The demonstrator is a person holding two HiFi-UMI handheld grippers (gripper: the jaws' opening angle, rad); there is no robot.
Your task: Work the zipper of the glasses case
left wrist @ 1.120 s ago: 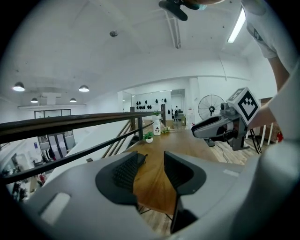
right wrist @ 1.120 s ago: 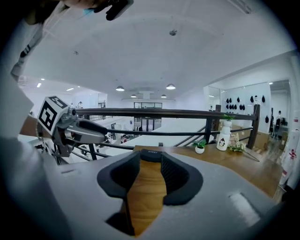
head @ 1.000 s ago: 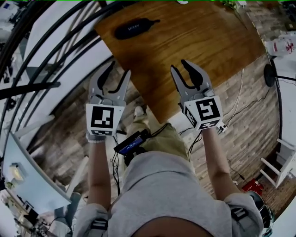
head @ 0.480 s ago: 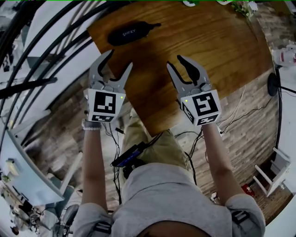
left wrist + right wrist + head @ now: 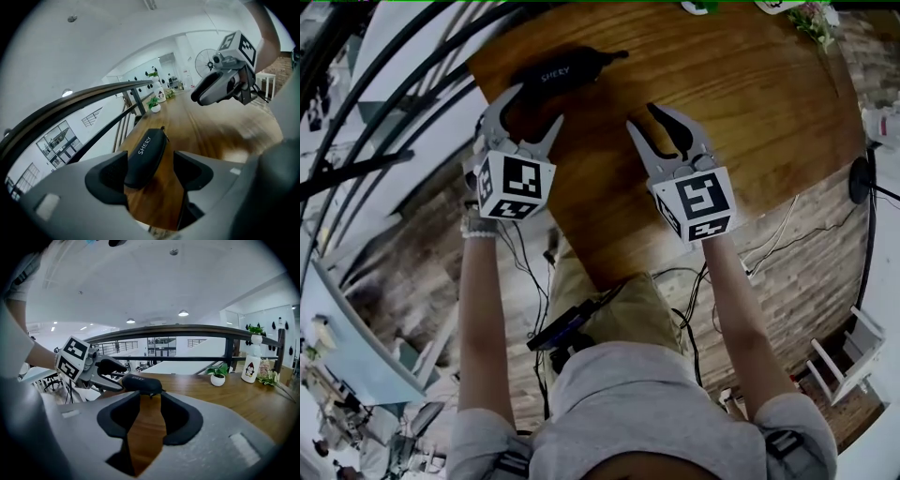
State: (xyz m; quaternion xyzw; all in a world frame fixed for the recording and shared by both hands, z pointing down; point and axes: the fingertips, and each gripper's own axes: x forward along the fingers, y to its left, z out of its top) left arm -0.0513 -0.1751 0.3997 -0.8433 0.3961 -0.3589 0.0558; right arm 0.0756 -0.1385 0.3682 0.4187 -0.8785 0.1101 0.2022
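Note:
A black zipped glasses case (image 5: 565,70) with white lettering lies near the far left corner of the wooden table (image 5: 741,112). Its zipper pull (image 5: 619,54) sticks out at its right end. My left gripper (image 5: 528,111) reaches over the case's left end, and its jaws are opening. In the left gripper view the case's (image 5: 145,157) near end lies between the wide-spread pads (image 5: 190,168), which do not press on it. My right gripper (image 5: 645,118) hovers open over bare wood, right of the case. In the right gripper view the case (image 5: 140,380) lies just beyond the empty jaws.
The table's left edge runs close beside the case, with a dark railing (image 5: 187,329) beyond it. A small potted plant (image 5: 217,379) and a white penguin bottle (image 5: 250,369) stand at the table's far end. Cables lie on the floor (image 5: 787,234) to the right.
Both grippers have moved forward over the table toward the case. The left gripper's jaws have spread wider and now straddle the case's end. The right gripper's opening looks the same.

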